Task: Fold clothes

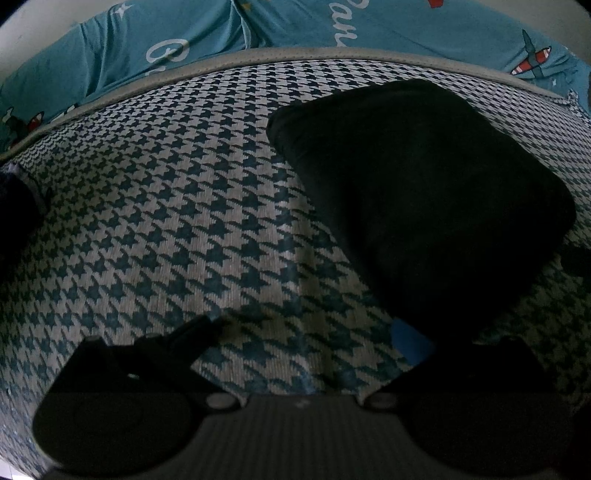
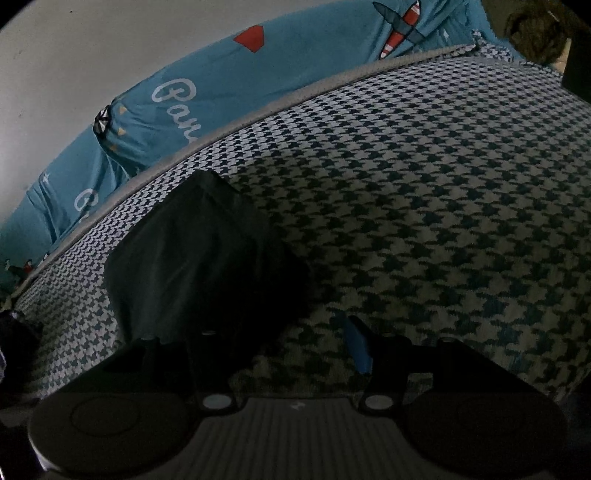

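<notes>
We count one folded black garment (image 1: pixel 417 206) on the one houndstooth woven mat (image 1: pixel 166 221); one teal printed sheet (image 1: pixel 295 22) beyond the mat; two grippers.

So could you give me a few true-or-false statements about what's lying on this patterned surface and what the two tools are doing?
1. The dark garment lies in a compact folded bundle. True.
2. It lies on a plain white sheet. False: it lies on a houndstooth mat.
3. Teal bedding with white lettering lies beyond the mat's grey edge. True.
4. The right tool is clamped shut on the garment. False: its fingers stand apart with mat showing between them.
5. The left tool holds a red towel. False: nothing red is between its fingers; the dark garment sits at its right finger.
</notes>
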`<state>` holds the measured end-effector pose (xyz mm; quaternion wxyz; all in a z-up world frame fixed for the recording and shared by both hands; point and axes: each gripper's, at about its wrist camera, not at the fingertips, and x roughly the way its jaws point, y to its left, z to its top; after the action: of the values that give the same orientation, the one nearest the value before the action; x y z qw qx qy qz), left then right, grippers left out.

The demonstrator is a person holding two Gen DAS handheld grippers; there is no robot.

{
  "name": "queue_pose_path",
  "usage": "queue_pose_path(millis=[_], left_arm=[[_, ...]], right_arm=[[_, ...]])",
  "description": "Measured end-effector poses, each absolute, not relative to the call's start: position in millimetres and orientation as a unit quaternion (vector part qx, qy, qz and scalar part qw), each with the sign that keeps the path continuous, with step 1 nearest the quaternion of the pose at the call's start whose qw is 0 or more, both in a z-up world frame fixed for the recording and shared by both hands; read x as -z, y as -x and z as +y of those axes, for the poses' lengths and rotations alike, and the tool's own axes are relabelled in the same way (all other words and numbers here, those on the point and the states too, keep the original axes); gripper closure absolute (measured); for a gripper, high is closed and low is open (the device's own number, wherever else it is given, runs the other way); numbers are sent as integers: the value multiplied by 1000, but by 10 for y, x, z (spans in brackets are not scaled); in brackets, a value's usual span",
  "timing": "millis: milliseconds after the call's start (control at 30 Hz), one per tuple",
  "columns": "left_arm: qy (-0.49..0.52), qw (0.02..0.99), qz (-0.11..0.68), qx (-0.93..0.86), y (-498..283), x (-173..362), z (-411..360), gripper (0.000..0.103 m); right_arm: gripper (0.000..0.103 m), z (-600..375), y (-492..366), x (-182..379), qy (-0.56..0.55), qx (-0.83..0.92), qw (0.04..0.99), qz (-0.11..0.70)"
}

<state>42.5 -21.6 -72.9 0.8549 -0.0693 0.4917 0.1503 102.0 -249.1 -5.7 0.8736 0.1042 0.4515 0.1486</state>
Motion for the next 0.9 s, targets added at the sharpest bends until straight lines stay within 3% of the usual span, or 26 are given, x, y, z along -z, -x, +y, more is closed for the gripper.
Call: queue_pose_path(millis=[900], left_arm=[[93,870,465,-135,-497,535,-29,0]], right_arm=[[48,-2493,-934,37,-139,-165,868,447]])
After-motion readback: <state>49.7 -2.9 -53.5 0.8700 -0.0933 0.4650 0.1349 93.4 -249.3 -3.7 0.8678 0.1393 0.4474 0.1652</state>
